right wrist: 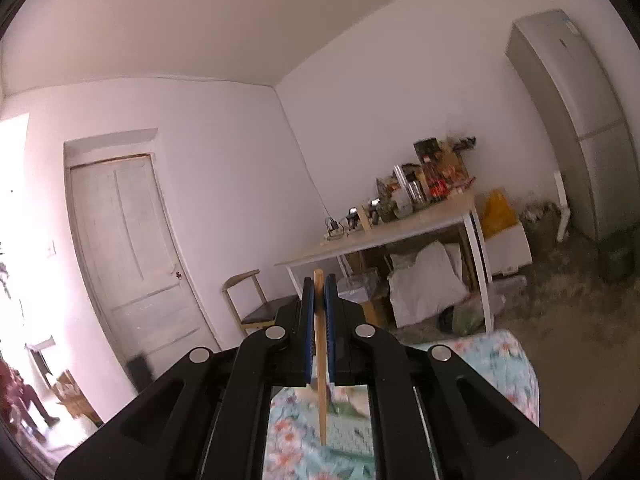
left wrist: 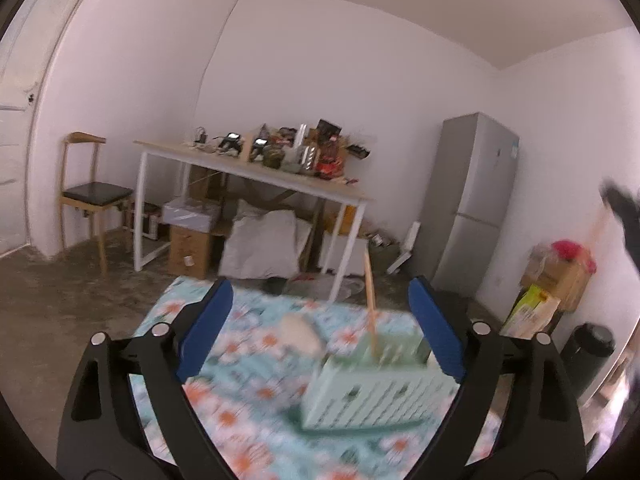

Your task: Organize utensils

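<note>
In the left wrist view my left gripper is open and empty above the floral tablecloth. A mint green slotted utensil holder stands between its blue fingers, near the right one. One wooden chopstick stands upright in the holder. A pale blurred utensil lies on the cloth behind the holder. In the right wrist view my right gripper is shut on a wooden chopstick, which points down towards the green holder below. The right gripper also shows, blurred, at the right edge of the left wrist view.
Behind the floral table are a white-legged table loaded with clutter, boxes and bags under it, a wooden chair, a grey fridge, stacked boxes and a black bin to the right. A white door stands at left.
</note>
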{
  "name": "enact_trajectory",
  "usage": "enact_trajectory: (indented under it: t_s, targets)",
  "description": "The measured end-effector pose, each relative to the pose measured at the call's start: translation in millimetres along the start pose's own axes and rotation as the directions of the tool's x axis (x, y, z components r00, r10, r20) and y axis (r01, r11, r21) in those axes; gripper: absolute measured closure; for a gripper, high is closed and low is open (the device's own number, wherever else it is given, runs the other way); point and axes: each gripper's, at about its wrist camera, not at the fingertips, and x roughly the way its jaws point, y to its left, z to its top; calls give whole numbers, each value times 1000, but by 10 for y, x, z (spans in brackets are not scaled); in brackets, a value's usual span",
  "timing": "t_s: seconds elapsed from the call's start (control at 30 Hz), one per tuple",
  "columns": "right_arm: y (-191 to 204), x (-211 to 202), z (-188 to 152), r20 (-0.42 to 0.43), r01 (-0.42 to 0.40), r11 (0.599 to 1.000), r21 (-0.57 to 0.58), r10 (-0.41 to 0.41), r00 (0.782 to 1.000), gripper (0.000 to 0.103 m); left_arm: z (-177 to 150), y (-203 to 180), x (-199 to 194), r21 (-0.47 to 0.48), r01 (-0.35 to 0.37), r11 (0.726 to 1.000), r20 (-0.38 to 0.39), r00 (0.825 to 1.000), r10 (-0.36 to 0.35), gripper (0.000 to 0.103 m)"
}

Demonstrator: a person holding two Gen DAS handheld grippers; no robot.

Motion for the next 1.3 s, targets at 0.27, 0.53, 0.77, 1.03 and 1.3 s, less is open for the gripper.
enact_trajectory:
  t_s: [0.27, 0.53, 0.77, 1.03, 1.3]
  targets:
    - [207, 690, -25, -42, 71, 989, -128, -77, 996, 98, -604, 229, -396, 19, -33, 999, -149, 988, 36, 12]
    - [304, 1291, -325, -116, 128, 962, -239, -160, 980, 97, -1069, 339, -558, -29, -18, 999, -277, 961, 10, 12]
    - [144, 1440, -491, -195, 178, 960, -215, -220, 956, 62, -1207, 261, -567, 5, -3, 1000, -310, 951, 4, 12]
    - [22, 881, -355, -128, 207, 967, -147, -226, 966, 57, -1217, 261, -566, -1, -27, 1000, -312, 950, 25, 12]
    - [-143, 301, -723, -224, 156, 988, -2, -153, 963, 52, -1224, 185, -628, 42, -9, 999, -311, 950, 21, 11]
